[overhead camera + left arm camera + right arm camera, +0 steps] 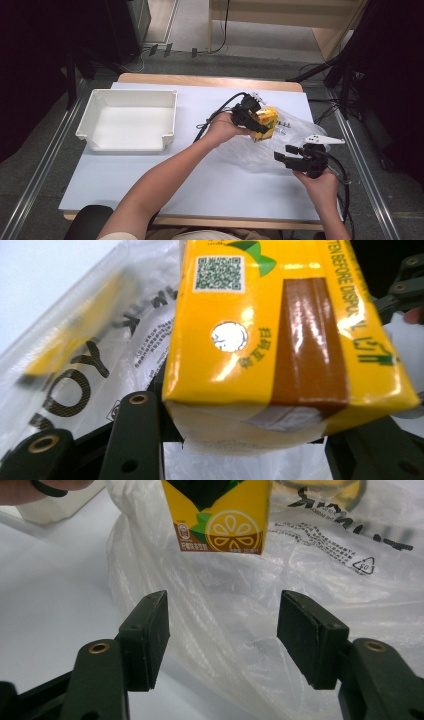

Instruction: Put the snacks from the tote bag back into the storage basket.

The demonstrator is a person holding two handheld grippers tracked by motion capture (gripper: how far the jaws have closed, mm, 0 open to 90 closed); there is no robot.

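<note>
**Left claw has the yellow carton, right claw idle and open**

Left claw point(257, 122) is clamped on the yellow drink carton point(265, 122). In the left gripper view the carton point(280, 340) sits between the two black jaws, one on each side of it, base end toward the camera, QR code and a brown stripe on the near face. Carton is held clear of the counter point(150, 175), above the clear plastic bag point(260, 152).

Right claw point(290, 157) is apart with nothing between the pads. Right gripper view: both pads point(150, 635) spread wide over crumpled bag film point(230, 610), and the carton point(220, 515) hangs above and beyond them, not touching. Bag carries black print and a recycling triangle.

High view: bag lies on the right half of the counter, partly under both claws. White plastic bin point(127, 120) sits on the left half, well apart from bag and carton, notch in its near wall. Right hand point(320, 187) holds its claw low, just beside the bag's near edge.
</note>
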